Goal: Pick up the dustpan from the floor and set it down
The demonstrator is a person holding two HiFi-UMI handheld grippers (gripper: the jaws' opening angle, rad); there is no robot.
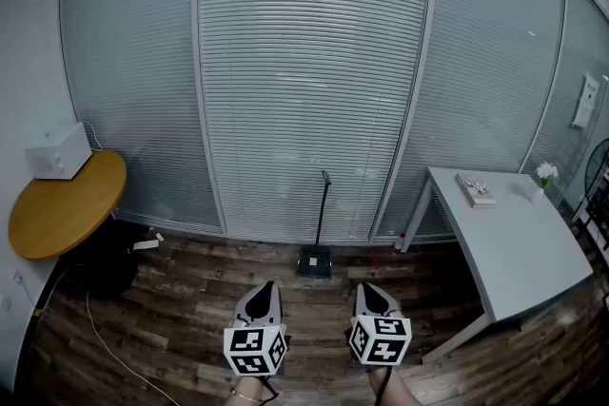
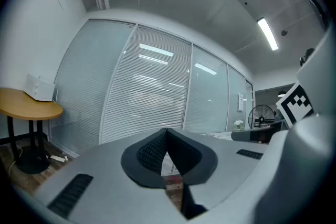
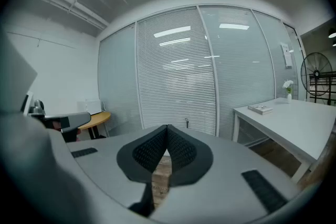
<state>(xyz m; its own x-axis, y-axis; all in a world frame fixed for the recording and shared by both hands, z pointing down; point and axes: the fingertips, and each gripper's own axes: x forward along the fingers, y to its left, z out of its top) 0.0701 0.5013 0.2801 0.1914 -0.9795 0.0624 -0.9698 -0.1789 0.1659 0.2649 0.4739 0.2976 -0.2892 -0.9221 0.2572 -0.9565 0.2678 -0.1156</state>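
Nearest to us, at the bottom edge of the head view, we hold the left gripper (image 1: 264, 286) and the right gripper (image 1: 367, 290) side by side. They are a little apart, and both point forward over the wooden floor (image 1: 190, 295). In the left gripper view we see that its two jaws are pressed together at the tips, with nothing between them. Only a strip of floor shows through the gap lower down. In the right gripper view we see the same: the jaws meet at the tips and hold nothing.

The dustpan (image 1: 315, 261) stands on the floor at its far edge, just beside the glass wall (image 1: 314, 62) with the lowered blinds. It is well apart from both grippers. In the head view it is ahead of us, in line with the space between the two grippers. Its long handle (image 1: 324, 204) stands upright. In the right gripper view the top of this handle shows just above the closed tips.

At the left edge of the floor stands a round wooden table (image 1: 57, 219), with a white box (image 1: 59, 150) at its far edge. A thin cable (image 1: 95, 323) lies on the floor near it. At the right edge stands a white table (image 1: 519, 247). A book (image 1: 476, 189) lies near its far edge, and a small pot of white flowers (image 1: 545, 172) stands at its far right corner.
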